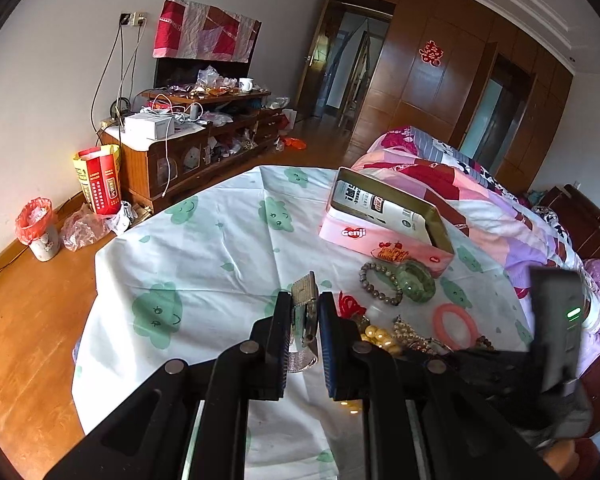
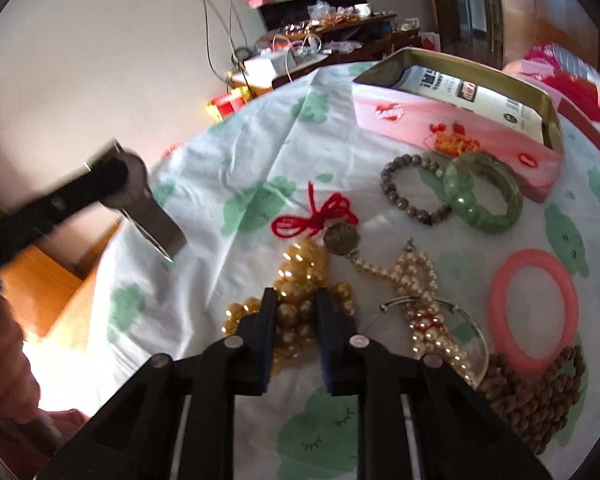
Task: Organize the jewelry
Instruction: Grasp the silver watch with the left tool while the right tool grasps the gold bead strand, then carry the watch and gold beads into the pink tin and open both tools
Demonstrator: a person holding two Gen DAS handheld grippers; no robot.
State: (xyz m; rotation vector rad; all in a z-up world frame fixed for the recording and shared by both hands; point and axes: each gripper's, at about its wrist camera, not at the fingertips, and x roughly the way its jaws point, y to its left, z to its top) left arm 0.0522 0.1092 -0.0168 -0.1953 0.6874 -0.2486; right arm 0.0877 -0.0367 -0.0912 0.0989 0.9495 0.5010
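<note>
Inside the open tin [image 1: 384, 246], 1 printed pouch [image 1: 380, 208]; left jaws round a watch [image 1: 304, 312], right's on gold beads [image 2: 296, 312].

White cloth [image 2: 228, 160] with green cloud faces (some smiling), pink tin [image 2: 440, 120], green bangle [image 2: 484, 200], pink bangle [image 2: 534, 308], red cord [image 2: 320, 216].

Silver mesh watch [image 1: 305, 312] clamped; gold bead necklace [image 2: 296, 312] heaped.
</note>
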